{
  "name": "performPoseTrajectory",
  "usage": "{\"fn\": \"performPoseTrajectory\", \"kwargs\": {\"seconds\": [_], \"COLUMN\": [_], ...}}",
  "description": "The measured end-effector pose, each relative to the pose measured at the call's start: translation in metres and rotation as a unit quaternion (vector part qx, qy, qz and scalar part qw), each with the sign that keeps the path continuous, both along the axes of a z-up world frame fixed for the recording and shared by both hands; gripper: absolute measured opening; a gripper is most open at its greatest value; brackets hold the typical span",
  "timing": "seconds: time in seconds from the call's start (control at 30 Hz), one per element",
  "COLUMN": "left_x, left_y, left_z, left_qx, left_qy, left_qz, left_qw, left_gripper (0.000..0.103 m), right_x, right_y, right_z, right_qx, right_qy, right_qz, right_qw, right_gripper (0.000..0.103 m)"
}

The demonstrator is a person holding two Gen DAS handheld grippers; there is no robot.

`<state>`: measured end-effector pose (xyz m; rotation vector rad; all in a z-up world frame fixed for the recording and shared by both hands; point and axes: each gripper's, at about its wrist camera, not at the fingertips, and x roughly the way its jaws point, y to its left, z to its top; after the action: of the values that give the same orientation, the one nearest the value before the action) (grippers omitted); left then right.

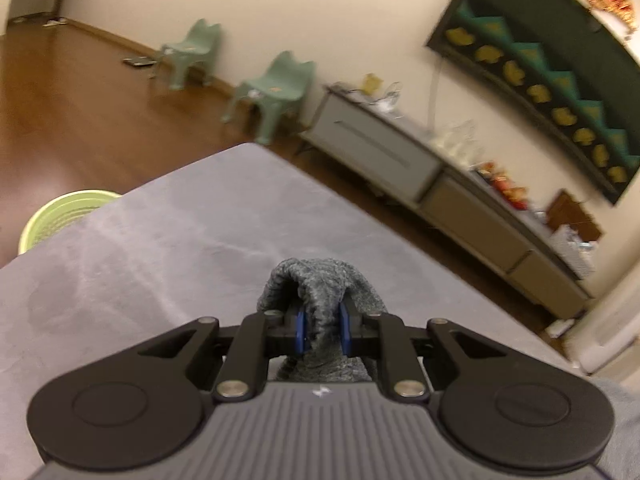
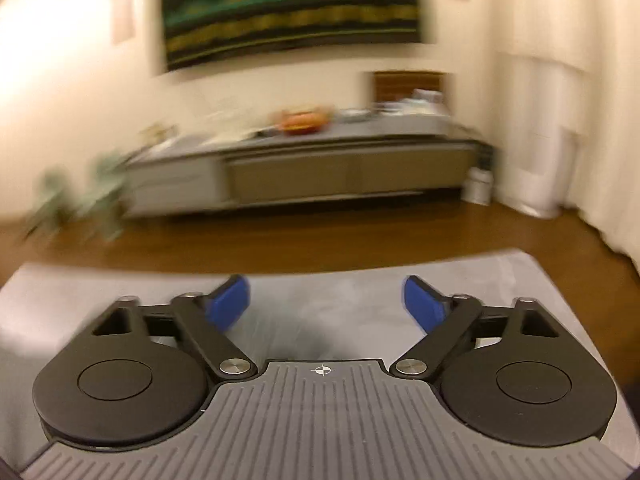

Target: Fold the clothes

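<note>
The left tool is pinching a bunched gray knit cloth, which is hanging below it over the gray table. The right tool is gaping wide, holding nothing

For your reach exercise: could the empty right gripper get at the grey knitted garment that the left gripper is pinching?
Cannot say for sure. The right gripper is open over the bare grey tabletop, but the grey knitted garment is outside its view.
</note>
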<state>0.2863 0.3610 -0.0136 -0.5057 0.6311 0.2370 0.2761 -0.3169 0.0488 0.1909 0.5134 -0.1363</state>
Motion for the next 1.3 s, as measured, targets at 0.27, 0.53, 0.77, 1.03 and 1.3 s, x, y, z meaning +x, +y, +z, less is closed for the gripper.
{"fn": "performPoseTrajectory", "kwargs": {"seconds": [0.27, 0.53, 0.77, 1.03, 1.3], "left_x": [0.004, 0.009, 0.019, 0.017, -0.033], "left_y": [0.008, 0.002, -0.01, -0.032, -0.036], "left_z": [0.0, -0.002, -0.006, -0.006, 0.052], "left_qx": [-0.002, 0.004, -0.01, -0.019, -0.056], "left_qy": [0.006, 0.012, 0.023, 0.013, -0.165], "left_qz": [-0.004, -0.012, -0.073, -0.134, -0.205], "left_qw": [1.0, 0.9999, 0.997, 0.9907, 0.963], "left_gripper": [0.016, 0.017, 0.019, 0.021, 0.016], "right_x": [-0.039, -0.033, -0.021, -0.053, -0.042], "right_y": [-0.014, -0.01, -0.033, -0.042, -0.015], "right_z": [-0.127, -0.103, -0.052, -0.125, -0.122], "right_qx": [0.13, 0.04, -0.104, -0.038, -0.062], "right_qy": [0.127, 0.093, 0.096, 0.196, 0.169], "right_qz": [-0.047, -0.067, -0.115, -0.094, -0.064], "right_qw": [0.982, 0.993, 0.983, 0.975, 0.982], "right_gripper": [0.084, 0.019, 0.027, 0.076, 0.081]}}
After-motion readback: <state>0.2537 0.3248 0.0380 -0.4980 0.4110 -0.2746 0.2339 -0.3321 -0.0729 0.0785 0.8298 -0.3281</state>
